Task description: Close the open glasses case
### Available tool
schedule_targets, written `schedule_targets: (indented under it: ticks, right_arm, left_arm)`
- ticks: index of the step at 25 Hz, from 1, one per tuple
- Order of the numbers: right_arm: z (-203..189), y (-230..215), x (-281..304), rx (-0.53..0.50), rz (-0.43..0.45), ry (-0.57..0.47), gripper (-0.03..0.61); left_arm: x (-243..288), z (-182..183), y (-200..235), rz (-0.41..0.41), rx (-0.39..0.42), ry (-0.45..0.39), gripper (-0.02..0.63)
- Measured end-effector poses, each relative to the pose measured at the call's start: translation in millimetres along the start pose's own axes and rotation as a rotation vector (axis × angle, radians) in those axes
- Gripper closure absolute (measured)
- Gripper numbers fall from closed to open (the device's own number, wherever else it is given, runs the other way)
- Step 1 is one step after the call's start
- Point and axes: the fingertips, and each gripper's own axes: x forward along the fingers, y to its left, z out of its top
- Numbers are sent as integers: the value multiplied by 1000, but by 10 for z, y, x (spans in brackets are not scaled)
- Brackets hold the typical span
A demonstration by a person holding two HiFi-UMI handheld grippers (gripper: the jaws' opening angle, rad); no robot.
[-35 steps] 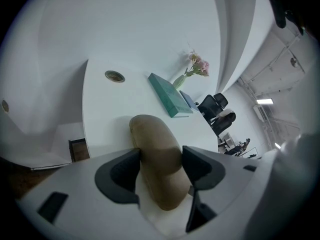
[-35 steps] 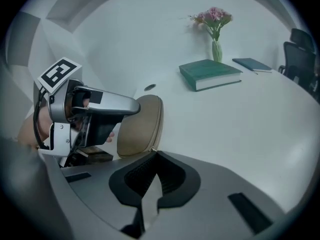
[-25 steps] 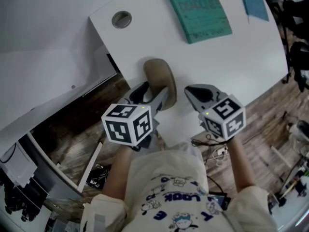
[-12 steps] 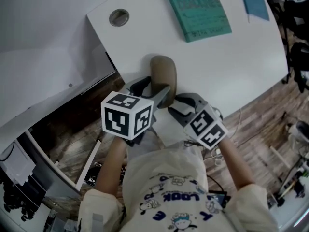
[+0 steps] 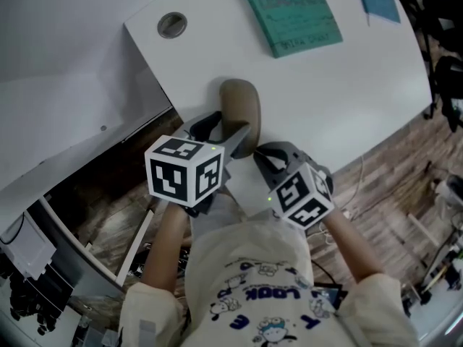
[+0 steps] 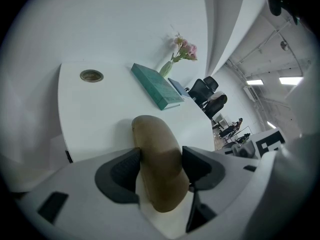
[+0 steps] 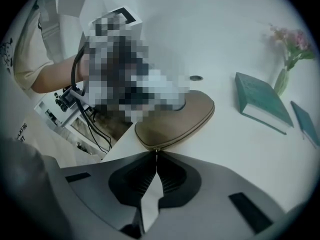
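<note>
An office: white desk [image 5: 362, 85], book [image 5: 289, 9], swivel chairs [image 6: 206, 85].

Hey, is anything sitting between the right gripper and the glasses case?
Nothing visible does. The fingers of the right gripper have just closed together right at the near end of the glasses case, at its zipper seam, with no object between. The left gripper clamps the case's sides.
</note>
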Motion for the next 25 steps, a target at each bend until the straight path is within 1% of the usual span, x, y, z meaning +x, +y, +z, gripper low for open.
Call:
schedule_targets:
  ticks: [3,6,7,9,11,13,16,18,20,22,23,25]
  right_arm:
    - [3,3,-6,23,8,-8,575]
    - [2,7,-7,58,15,-23,578]
    - [7,12,-6,66,19,-27,578]
    - [24,31,1,73,28,-31,578]
    - [44,79,25,70,39,-34,578]
    - [70,154,58,67,51,-39,578]
    - [129,299,100,83,90,-50,578]
    - [158,377,136,94,100,-55,578]
    - [167,395,162,123,93,-63,578]
    - [161,353,156,178,80,-82,578]
    - [160,288,135,207,58,-99,578]
    - [185,17,38,267,-15,-144,580]
  left_arm:
    - [-11,0,-12,12,16,-10,350]
    - [-29,35,-29,34,58,-7,350]
    - [-38,69,-29,37,55,-12,350]
    - [-35,143,-23,28,16,-24,350]
    - [7,161,2,32,3,-6,348]
    - [41,141,28,50,28,24,342]
    - [43,123,24,51,51,47,343]
    - [46,108,10,51,95,63,344]
    - [46,106,8,62,138,65,342]
    - [46,105,9,73,162,58,344]
    - [47,99,5,79,177,59,344]
    - [53,75,-19,82,214,65,344]
